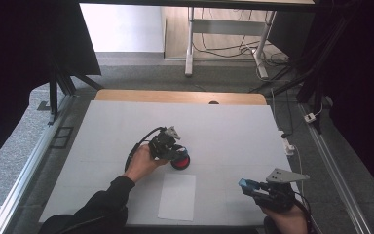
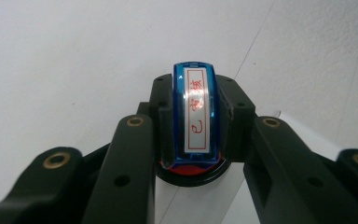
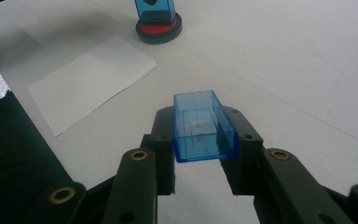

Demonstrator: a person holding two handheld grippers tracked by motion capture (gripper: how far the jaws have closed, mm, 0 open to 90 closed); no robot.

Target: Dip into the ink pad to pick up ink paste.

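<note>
**Stamp on ink pad, cap held aside**

Left gripper (image 1: 174, 152) fingers clamped on the blue stamp (image 2: 195, 116), pressed upright into the red ink pad (image 1: 181, 162) mid-desk (likely inking it). Right gripper (image 1: 249, 185) fingers grasp the stamp's clear blue cap (image 3: 204, 127), parked clear. Paper sheet (image 1: 177, 196) lies just beside the pad, ready for stamping.

- Tongs (image 2: 193, 119): black, closed on a blue stamp (image 2: 195, 116).
- Stamp: white label, red characters, resting on a red ink pad (image 2: 192, 169).
- Tabletop (image 2: 74, 56): white.
</note>
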